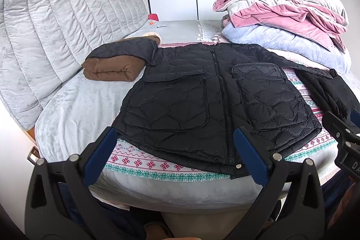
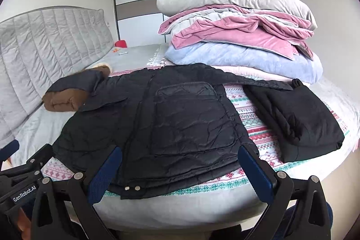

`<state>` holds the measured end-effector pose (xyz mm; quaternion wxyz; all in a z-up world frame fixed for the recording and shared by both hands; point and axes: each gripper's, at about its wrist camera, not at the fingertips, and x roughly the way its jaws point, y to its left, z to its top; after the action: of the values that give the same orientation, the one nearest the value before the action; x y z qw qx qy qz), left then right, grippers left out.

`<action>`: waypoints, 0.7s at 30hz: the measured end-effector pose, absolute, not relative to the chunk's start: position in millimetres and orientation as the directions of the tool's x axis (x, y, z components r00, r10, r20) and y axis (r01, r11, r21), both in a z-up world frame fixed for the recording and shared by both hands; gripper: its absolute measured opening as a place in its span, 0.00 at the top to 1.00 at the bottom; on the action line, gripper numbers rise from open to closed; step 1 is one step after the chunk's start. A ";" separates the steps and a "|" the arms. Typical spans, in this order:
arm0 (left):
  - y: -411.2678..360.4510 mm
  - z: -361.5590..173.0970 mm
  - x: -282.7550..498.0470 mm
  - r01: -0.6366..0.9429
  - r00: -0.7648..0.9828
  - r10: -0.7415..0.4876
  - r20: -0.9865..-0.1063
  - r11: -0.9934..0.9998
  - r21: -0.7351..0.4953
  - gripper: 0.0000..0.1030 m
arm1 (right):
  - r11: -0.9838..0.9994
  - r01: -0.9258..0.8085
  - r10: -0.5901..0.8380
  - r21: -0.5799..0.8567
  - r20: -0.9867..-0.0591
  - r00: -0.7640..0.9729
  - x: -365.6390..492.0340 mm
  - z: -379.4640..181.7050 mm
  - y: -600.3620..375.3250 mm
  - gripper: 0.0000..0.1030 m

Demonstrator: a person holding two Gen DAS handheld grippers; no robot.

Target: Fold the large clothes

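Note:
A black quilted jacket [image 1: 202, 91] lies spread flat, front up and zipped, on a patterned blanket [image 1: 157, 163] on the bed; it also shows in the right wrist view [image 2: 171, 127]. Its left sleeve [image 1: 126, 51] drapes over a folded brown garment [image 1: 110, 71]. Its right sleeve [image 2: 299, 118] lies folded out to the right. My left gripper [image 1: 175, 154] is open, above the jacket's hem at the near bed edge. My right gripper [image 2: 180, 172] is open, also over the hem, holding nothing.
A stack of pink, grey and blue bedding [image 2: 243, 37] sits at the back right of the bed. A grey quilted headboard [image 1: 56, 26] stands to the left. A white wardrobe [image 2: 162, 3] is behind. Small items and a red object [image 1: 153, 16] lie at the far edge.

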<state>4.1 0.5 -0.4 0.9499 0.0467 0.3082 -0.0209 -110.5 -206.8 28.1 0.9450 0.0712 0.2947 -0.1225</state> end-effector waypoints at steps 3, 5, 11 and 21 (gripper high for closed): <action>-3.5 -1.3 3.0 0.065 0.811 -0.010 -0.585 0.995 0.073 0.00 | 0.960 0.277 -0.199 0.051 -0.572 0.796 -110.8 28.8 -205.2 0.00; -4.6 -2.0 4.4 0.064 0.813 -0.010 -0.583 0.995 0.071 0.00 | 0.960 0.276 -0.202 0.047 -0.569 0.798 -110.6 30.3 -204.1 0.00; 0.0 -4.7 10.0 0.059 0.823 -0.009 -0.568 0.996 0.070 0.00 | 0.954 0.297 -0.235 0.024 -0.553 0.800 -110.5 33.5 -202.8 0.00; 8.6 -4.6 20.9 0.064 0.844 -0.046 -0.534 0.998 0.015 0.00 | 0.931 0.361 -0.332 -0.054 -0.534 0.778 -106.8 29.4 -201.6 0.00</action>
<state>20.9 8.6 -4.5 0.9601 0.0162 0.2776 -0.0287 -106.8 -201.6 29.4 0.9424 0.0258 0.2783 -0.1837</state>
